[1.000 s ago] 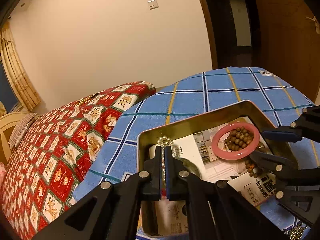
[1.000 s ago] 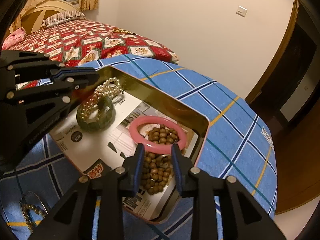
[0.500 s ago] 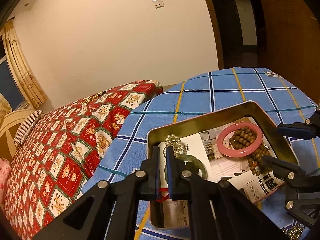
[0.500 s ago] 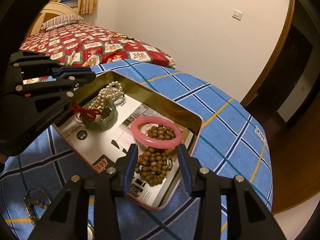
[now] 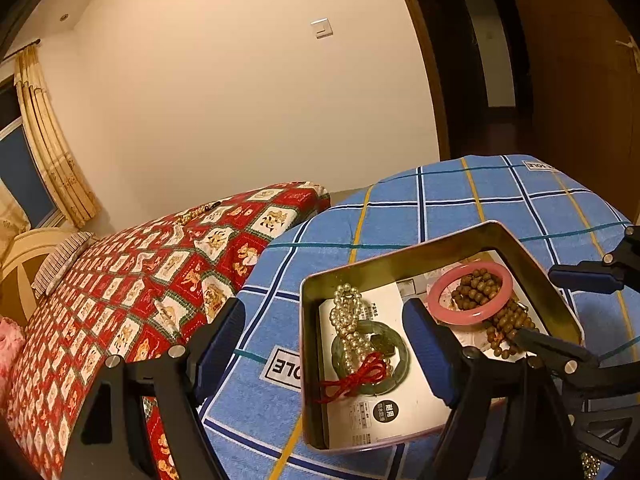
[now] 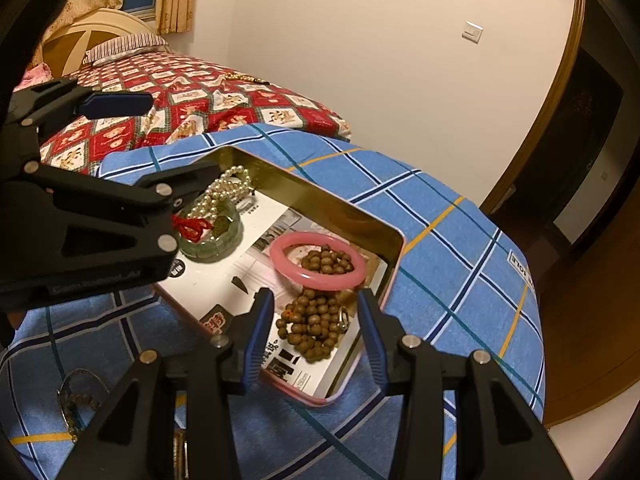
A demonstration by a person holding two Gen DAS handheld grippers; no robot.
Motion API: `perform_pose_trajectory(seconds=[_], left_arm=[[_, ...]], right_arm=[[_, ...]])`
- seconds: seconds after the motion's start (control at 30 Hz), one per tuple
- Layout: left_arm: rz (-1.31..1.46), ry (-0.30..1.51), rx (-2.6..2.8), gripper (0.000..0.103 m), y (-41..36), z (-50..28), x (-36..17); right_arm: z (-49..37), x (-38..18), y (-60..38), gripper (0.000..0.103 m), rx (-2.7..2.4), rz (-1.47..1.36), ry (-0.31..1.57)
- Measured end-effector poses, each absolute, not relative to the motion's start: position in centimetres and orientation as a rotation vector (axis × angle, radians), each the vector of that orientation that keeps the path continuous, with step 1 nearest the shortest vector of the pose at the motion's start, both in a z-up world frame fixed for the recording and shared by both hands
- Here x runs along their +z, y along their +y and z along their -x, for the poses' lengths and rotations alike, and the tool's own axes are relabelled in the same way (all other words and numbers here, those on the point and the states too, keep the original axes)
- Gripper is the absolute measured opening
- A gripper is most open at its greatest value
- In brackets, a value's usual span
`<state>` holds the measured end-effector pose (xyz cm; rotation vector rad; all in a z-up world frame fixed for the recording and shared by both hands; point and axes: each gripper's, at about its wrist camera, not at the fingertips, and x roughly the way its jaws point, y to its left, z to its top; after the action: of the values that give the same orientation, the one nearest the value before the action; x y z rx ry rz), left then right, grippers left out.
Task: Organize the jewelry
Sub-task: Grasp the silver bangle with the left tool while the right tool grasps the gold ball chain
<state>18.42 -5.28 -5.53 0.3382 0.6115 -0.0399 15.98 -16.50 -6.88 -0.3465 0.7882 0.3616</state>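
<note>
The left tongs (image 5: 324, 344) are opening, their jaws already wide apart and clamped on nothing; between them, lower down in the tin (image 5: 400, 256), lie the green bangle (image 5: 394, 374), the pearl strand (image 5: 348, 320) draped over it and a red knotted cord (image 5: 356, 378). The right tongs (image 6: 316, 332) stand part-way apart over the near corner of the tin; the pile of brown wooden beads (image 6: 314, 328) sits framed between their jaws, but the pads do not press on it. Just beyond, the pink bangle (image 6: 316, 276) lies flat on the printed paper (image 6: 224, 288) lining the tin, with more brown beads inside its ring. The tin rests on a blue checked cloth (image 6: 440, 248), which covers what may be a tabletop beside the bed (image 6: 168, 92). By my judgement most pieces are already stowed; left outside, on the cloth at the near left of the right wrist view, is a dim ring-shaped piece (image 6: 78, 400), too dark to name; something beaded also lies on the red quilt (image 6: 242, 77).
</note>
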Motion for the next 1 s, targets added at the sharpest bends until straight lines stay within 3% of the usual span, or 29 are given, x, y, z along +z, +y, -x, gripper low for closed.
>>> perform_pose_trajectory(seconds=[0.13,1.0], left_arm=[[-0.323,0.619,-0.043,0.081,-5.2,-17.8,-5.5],[-0.277,0.668,-0.029,0.081,-2.8,-11.7,-7.0]], right_arm=[[-15.5,-6.7,-16.5,0.052,0.358,0.348,0.777],[-11.3,-6.9,-17.6,0.055,0.347,0.339,0.784]])
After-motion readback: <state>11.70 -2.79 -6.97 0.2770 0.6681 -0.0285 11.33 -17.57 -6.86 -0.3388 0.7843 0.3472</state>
